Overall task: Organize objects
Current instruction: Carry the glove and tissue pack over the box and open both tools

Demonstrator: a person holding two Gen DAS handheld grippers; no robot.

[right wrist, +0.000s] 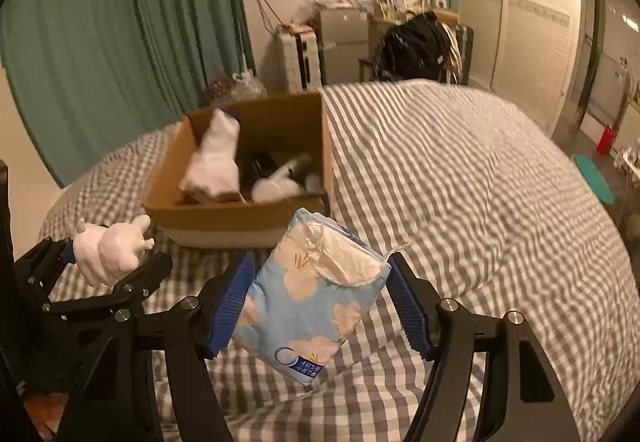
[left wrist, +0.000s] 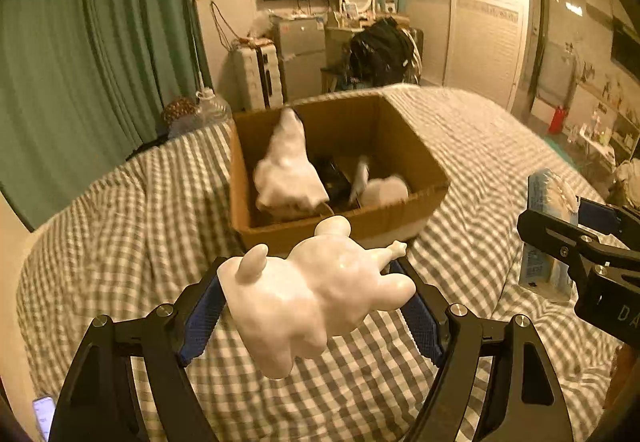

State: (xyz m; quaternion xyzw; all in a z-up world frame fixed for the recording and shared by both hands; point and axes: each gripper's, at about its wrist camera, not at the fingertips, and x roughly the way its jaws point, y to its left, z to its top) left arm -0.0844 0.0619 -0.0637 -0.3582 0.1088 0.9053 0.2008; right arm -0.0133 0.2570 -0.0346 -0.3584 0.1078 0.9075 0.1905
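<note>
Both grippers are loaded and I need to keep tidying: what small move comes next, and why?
Probably carry the left gripper forward over the cardboard box and let go there. It holds the white figurine above the checked bedcover, just short of the box's near wall, and the box already holds similar white items. The right gripper can follow with the blue tissue pack.

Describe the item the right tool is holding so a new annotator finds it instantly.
Start at the checked bedspread and the open cardboard box. In front of the box, the right tool grips a tissue pack. Unlike the plain white figurine nearby, it is soft, light blue with pale flowers and a torn-open top.
</note>
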